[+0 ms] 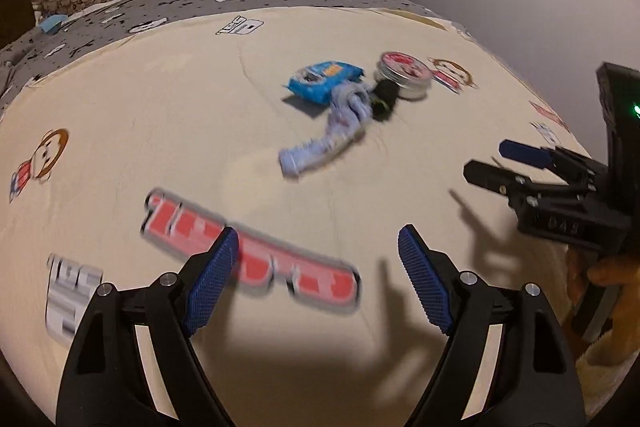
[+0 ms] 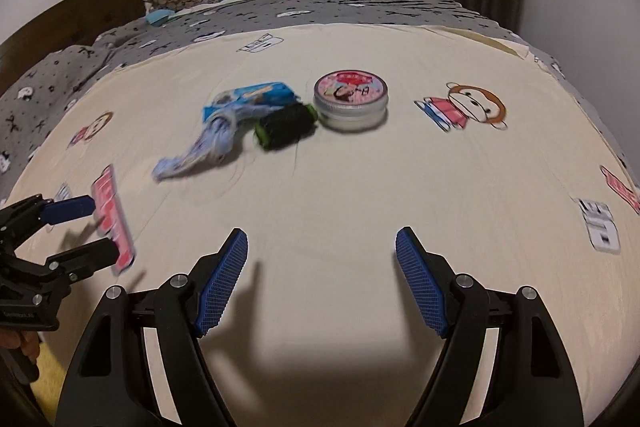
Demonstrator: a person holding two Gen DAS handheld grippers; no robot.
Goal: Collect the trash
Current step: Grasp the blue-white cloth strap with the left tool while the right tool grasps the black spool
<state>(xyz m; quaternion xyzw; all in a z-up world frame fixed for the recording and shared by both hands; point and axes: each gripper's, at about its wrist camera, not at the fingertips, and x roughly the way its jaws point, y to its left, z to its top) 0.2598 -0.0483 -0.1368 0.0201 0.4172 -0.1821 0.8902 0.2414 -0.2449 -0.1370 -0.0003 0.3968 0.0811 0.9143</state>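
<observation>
On the bed, across a cream sheet printed with cartoon monkeys (image 2: 320,195), four small things lie bunched together near the middle: a bright blue crinkled snack wrapper (image 2: 256,98), a pale lilac twisted strip of paper or cloth (image 2: 200,151) trailing out from under it toward the near side, a black roller-like object with green ends (image 2: 286,126), and a round silver tin with a pink pictured lid (image 2: 351,99). The black piece touches the tin and the wrapper; the lilac strip lies against the wrapper. Both pairs of tongs hang over bare sheet, well short of the cluster: the left tongs (image 1: 318,267) are spread wide and hold nothing, and the right tongs (image 2: 321,261) are likewise spread and hold nothing. Each shows at the edge of the other's view, the left ones nearest the lilac strip's loose end. I judge nothing has been collected yet. The likeliest trouble is the bunching: closing on the wrapper could drag the strip along or knock the roller against the tin, and the soft sheet may bunch up between the blue pads. Thin wrapper lying flat may also slip out of a shallow pinch. No bin shows in either view. As for writing, the sheet carries red block letters (image 1: 248,259) and grey outlined ones, too blurred to read; the tin lid's print and the wrapper's label are also illegible.
</observation>
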